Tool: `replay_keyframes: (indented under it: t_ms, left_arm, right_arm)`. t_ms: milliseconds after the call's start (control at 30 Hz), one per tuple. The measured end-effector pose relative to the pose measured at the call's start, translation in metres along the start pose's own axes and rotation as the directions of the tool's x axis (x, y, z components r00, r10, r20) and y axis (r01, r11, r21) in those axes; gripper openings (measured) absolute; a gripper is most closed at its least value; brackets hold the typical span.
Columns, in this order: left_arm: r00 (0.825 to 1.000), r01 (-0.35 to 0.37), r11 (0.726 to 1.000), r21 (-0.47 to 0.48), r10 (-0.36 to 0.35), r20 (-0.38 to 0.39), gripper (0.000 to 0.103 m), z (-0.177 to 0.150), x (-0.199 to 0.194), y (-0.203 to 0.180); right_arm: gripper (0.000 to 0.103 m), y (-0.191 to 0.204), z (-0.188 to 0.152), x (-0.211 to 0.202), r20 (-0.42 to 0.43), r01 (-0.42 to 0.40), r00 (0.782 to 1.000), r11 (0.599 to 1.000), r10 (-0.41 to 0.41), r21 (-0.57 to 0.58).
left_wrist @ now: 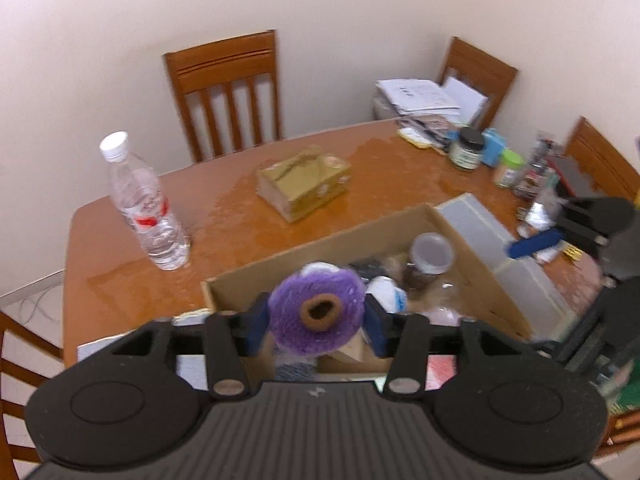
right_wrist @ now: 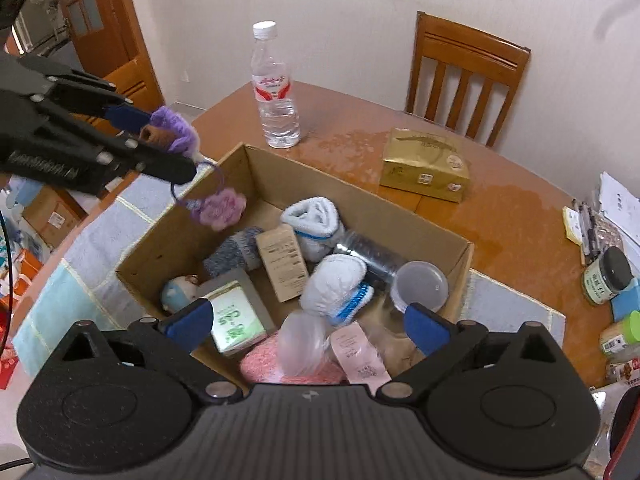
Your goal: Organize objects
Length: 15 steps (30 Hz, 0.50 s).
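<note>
The left gripper [left_wrist: 316, 322] hangs over the near-left corner of the cardboard box [left_wrist: 352, 236], and a purple fuzzy earmuff [left_wrist: 316, 312] with a brown centre sits right between its blue fingers [left_wrist: 256, 328]. The pad fills the whole gap between the fingers, which stand partly apart and touch it on both sides, so the earmuff is held. From the right wrist view the same gripper [right_wrist: 148, 128] comes in from the left of the box [right_wrist: 208, 208], above its rim. The earmuff [right_wrist: 176, 128] is pinched at the fingertips, while its thin purple band loops down to a second, pinker pad [right_wrist: 222, 208] dangling just inside the box's left wall.

The right gripper [right_wrist: 308, 326] hovers over the near edge of the box with its fingers [right_wrist: 190, 324] spread as wide as they go and nothing between them.

Inside the box lie rolled white socks [right_wrist: 316, 220], a small brown carton [right_wrist: 282, 268], a clear lidded tub [right_wrist: 420, 286], a green-labelled packet [right_wrist: 236, 320] and a pink knitted thing [right_wrist: 272, 360].

Beyond the box on the desk [left_wrist: 224, 208] a water bottle [left_wrist: 148, 208] stands upright off the box's far-left corner, and a gold tissue box [left_wrist: 304, 184] lies behind its far wall. Jars [left_wrist: 466, 150] and papers crowd the desk to the box's right.
</note>
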State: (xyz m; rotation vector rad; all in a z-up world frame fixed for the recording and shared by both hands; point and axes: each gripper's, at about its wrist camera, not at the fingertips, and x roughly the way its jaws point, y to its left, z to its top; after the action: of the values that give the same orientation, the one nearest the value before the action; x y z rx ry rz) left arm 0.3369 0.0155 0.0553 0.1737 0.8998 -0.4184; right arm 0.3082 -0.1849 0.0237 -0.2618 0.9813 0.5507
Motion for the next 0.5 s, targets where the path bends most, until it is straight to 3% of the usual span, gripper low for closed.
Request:
replay_keyframes:
  t_ms: [33, 67, 500]
  left_arm:
    - [1.0, -0.019, 1.0, -0.007, 0.019, 0.0, 0.083, 0.0, 0.002, 0.002]
    - [0.999, -0.045, 0.999, -0.012, 0.045, 0.004, 0.095, -0.001, 0.005, 0.004]
    - [0.983, -0.166, 0.986, -0.025, 0.167, 0.071, 0.102, -0.033, -0.018, -0.006]
  right_arm:
    - [0.103, 0.0, 0.0, 0.001, -0.004, 0.001, 1.0, 1.0, -0.001, 0.0]
    - [0.103, -0.001, -0.001, 0.002, -0.007, 0.002, 1.0, 1.0, -0.002, 0.001]
    - [0.103, 0.0, -0.002, -0.016, 0.003, 0.064, 0.998, 0.998, -0.064, 0.028]
